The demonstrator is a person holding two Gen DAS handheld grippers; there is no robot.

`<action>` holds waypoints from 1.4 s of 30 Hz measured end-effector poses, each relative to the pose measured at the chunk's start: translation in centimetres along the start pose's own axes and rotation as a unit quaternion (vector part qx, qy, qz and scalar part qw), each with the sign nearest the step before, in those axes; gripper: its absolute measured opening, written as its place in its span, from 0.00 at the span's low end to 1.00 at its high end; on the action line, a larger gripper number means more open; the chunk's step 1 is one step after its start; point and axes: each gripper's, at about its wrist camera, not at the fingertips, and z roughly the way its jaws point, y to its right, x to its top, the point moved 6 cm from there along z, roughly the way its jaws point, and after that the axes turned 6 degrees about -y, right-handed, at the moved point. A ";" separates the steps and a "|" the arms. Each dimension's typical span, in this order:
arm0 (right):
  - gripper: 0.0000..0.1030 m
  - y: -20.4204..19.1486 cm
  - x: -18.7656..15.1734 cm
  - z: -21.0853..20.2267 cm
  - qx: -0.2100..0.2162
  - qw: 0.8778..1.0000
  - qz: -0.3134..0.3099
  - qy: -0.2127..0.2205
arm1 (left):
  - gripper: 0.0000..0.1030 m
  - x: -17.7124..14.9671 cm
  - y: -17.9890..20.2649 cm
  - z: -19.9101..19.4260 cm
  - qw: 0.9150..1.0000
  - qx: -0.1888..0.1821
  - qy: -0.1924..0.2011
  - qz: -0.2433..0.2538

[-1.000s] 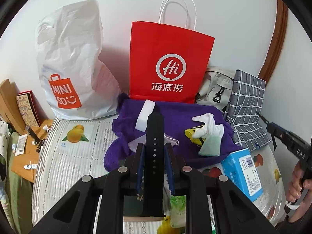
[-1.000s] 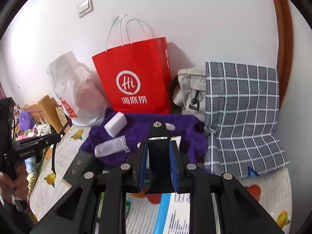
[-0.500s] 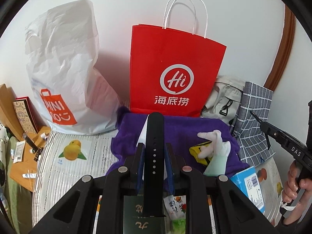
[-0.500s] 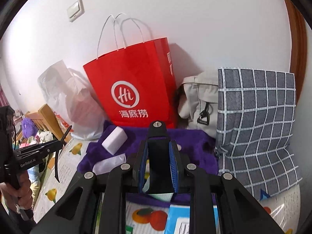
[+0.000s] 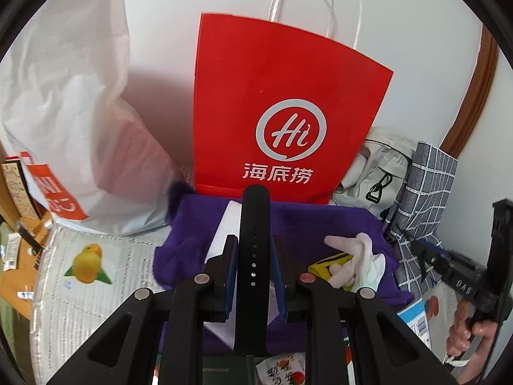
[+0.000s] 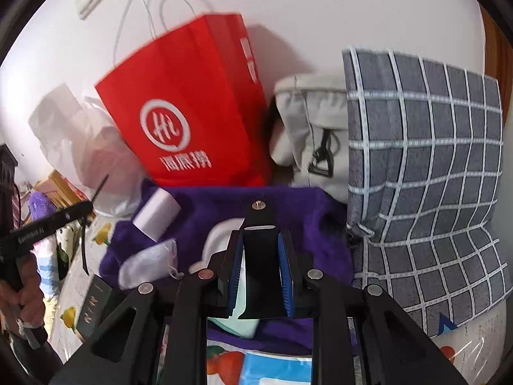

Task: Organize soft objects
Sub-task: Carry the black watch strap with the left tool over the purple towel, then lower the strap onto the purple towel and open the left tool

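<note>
My left gripper (image 5: 254, 245) is shut on a long black watch strap (image 5: 255, 218), held upright above a purple towel (image 5: 307, 218). My right gripper (image 6: 260, 240) is shut on the other black strap piece (image 6: 261, 256) with a metal stud. On the towel lie a white block (image 5: 224, 234) (image 6: 157, 215), white gloves (image 5: 352, 256) over a yellow item (image 5: 330, 261), and a white pouch (image 6: 147, 266). A red paper bag (image 5: 288, 112) (image 6: 192, 112) stands behind the towel against the wall.
A white plastic bag (image 5: 73, 128) stands left of the red bag. A beige bag (image 6: 311, 141) and a grey checked bag (image 6: 426, 166) stand on the right. A blue box (image 5: 416, 320) and a dark booklet (image 6: 93, 304) lie on the fruit-print cover.
Both grippers have moved forward toward the red bag and the towel, each keeping its strap piece. The right view has tilted and is blurred by motion.
</note>
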 end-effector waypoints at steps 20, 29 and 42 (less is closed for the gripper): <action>0.22 1.6 -2.9 6.8 -0.018 0.994 0.006 -0.103 | 0.19 -0.2 -1.2 5.6 0.997 -0.049 -0.042 -0.032; 0.22 1.4 -2.8 6.9 -0.018 0.994 0.008 -0.108 | 0.19 -1.2 -1.3 8.0 0.997 -0.028 -0.068 -0.035; 0.28 0.6 -2.7 6.7 -0.023 0.994 -0.007 -0.108 | 0.19 -2.0 -1.2 9.8 0.995 -0.026 -0.093 -0.035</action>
